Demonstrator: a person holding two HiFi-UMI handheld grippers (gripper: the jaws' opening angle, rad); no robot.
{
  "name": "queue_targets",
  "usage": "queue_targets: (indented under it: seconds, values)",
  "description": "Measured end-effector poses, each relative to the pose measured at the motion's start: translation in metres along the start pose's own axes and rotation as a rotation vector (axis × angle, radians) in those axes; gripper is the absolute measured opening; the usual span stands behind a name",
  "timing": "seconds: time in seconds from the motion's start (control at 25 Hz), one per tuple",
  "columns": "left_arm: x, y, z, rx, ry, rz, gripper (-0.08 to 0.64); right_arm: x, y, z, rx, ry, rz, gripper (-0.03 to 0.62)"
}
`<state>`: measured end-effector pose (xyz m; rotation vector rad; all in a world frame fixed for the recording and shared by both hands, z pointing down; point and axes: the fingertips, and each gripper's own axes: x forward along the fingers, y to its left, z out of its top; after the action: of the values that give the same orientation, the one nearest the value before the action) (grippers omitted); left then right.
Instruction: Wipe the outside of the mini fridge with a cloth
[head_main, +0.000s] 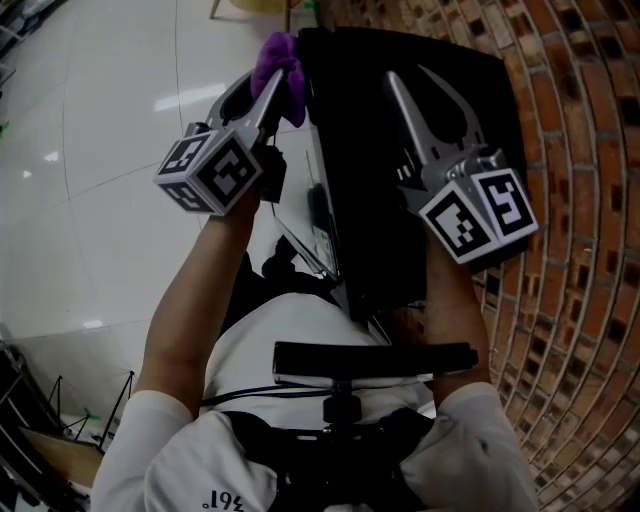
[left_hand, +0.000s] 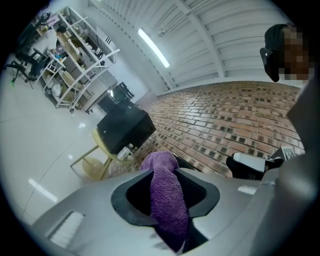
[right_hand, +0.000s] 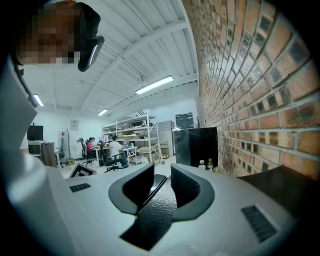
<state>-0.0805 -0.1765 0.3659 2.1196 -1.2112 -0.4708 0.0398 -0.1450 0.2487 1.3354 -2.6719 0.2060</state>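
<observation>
Left gripper (head_main: 268, 88): jaws clamped on the purple cloth (head_main: 283, 68), a fold of which stands up between the pads and bunches past the tips; the cloth sits at the far left corner of the black mini fridge (head_main: 372, 225), just touching its top edge, over the pale floor (head_main: 90, 150). Right gripper (right_hand: 162, 175): jaws narrowly apart with nothing pinched, the fridge's pebbled black top showing through the gap. It lies over the fridge's top towards its right edge, near the brick wall (head_main: 580, 150).
</observation>
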Motion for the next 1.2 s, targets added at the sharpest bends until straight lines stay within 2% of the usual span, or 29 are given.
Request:
queue_targets:
  seconds: [0.28,0.56,0.92,1.2]
  values:
    - [0.0,0.022,-0.029,-0.018,-0.023,0.017,0.12,0.001,0.003,0.0,-0.001,0.004,0.012,0.095]
    - [0.005,0.04,-0.042,0.008,-0.059,0.013,0.115,0.0,0.003,0.0,-0.002,0.005,0.017,0.094]
    - [0.003,0.083,-0.088,0.024,-0.001,0.09,0.112,0.001,0.005,0.0,-0.005,0.011,0.034,0.094]
    - [0.004,0.114,-0.123,0.005,0.043,0.127,0.109,0.002,0.007,0.0,-0.004,0.013,0.047,0.094]
